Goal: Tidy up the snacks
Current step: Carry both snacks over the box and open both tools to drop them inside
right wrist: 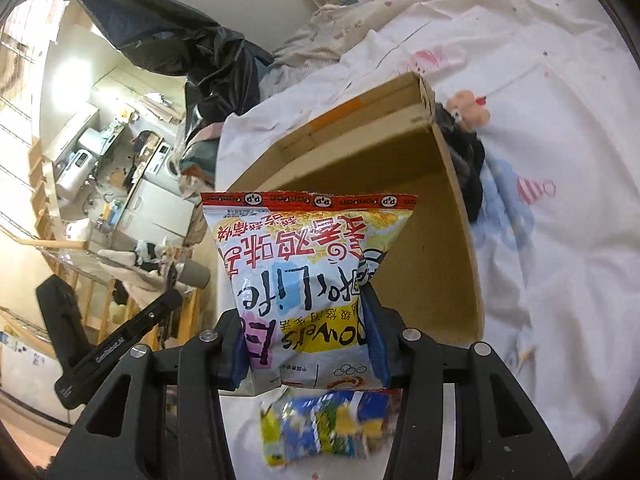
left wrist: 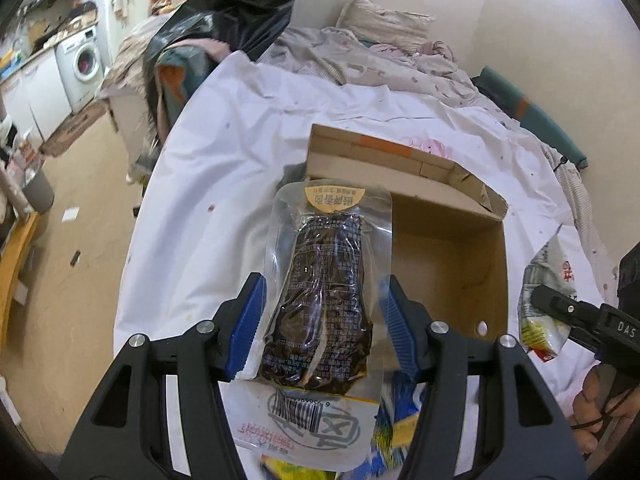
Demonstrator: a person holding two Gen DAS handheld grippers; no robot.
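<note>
Clear plastic with a dark brown filling makes the pouch (left wrist: 320, 300) that the left gripper (left wrist: 323, 322) pinches between its blue pads (left wrist: 250, 326). The pads press on both side edges of the pouch, about half spread. At its far end the pouch has a yellow-orange label with Chinese characters, seen upside down and too small to read surely. At its near end there is a white label with a barcode, some digits and a red line of print; the digits are only partly readable. The pouch hangs above the white bedsheet (left wrist: 224, 152), at the left edge of the open cardboard box (left wrist: 448, 248).

In the right wrist view, the right gripper (right wrist: 310, 346) clamps a puffed snack bag (right wrist: 308, 276) by its lower part, its jaws also about half spread and tight on the bag. The bag is upside down to the camera. Its red top seal repeats "p&p" and "PanPan", and the front shows big red Chinese characters, the word "Life" and part of a word ending in "overs" on a yellow band. This bag is in front of the box. Below it, on the sheet, lies another packet (right wrist: 328, 428) in blue, yellow and green, too blurred to read.

In the left view, "DAS" is printed on the right gripper's black body at the right edge.
</note>
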